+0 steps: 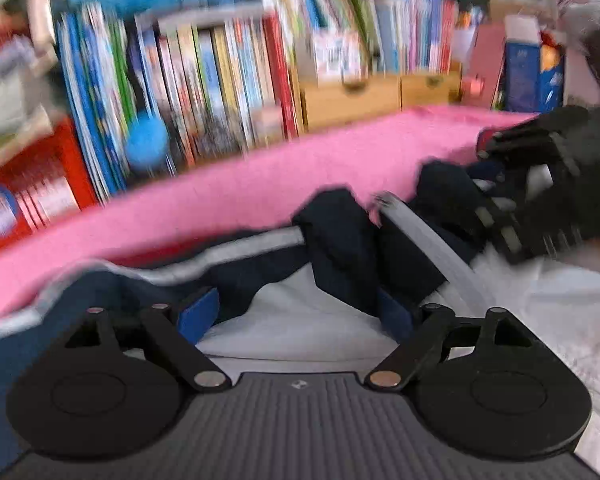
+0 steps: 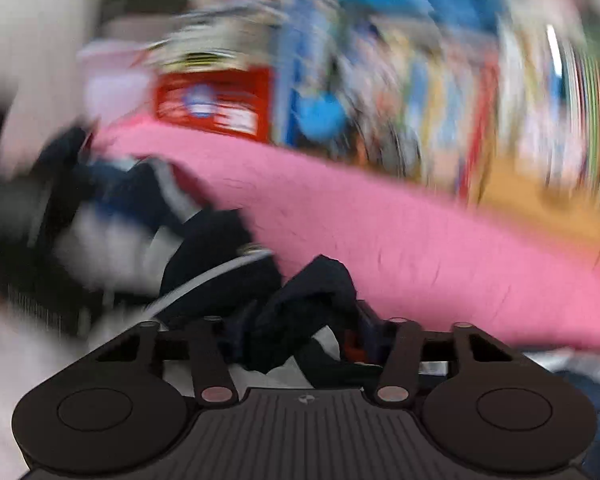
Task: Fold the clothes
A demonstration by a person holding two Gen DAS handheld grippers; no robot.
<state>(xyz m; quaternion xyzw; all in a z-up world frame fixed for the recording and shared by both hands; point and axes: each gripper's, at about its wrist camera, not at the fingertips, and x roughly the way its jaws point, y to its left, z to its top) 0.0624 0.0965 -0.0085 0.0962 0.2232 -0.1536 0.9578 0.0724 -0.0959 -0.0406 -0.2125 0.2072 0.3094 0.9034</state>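
While both views are smeared w/ blur, I can still place the garment (image 1: 340, 240): a dark navy piece w/ pale grey striping, bunched in a heap on a white sheet (image 1: 308, 320), right along the edge of a pink blanket (image 1: 260, 184).

My left tongs (image 1: 300, 316) stand wide, blue pads either side of white sheet and a dark fold, nothing pinched. My right tongs (image 2: 300, 340) sit narrower w/ a wad of navy cloth bunched between the fingers; pads are mostly hidden by that cloth, so I can't tell if they actually press on it. From the left view the right tongs (image 1: 512, 200) sit at the far end of the heap.

Handling, my guess: soft, light, floppy fabric. It'll sag and drag, won't hold shape, and the smooth look suggests it may slip from a shallow pinch. Best hold prob. a hem or the striped seam, one layer only, not a wad.

Room: open pink blanket beyond the heap gives space to spread. Books (image 1: 220, 80) and wooden drawers (image 1: 352, 96) stand close behind that blanket, so lifts shouldn't swing far that way. The two tongs are near each other, so watch for clashes.
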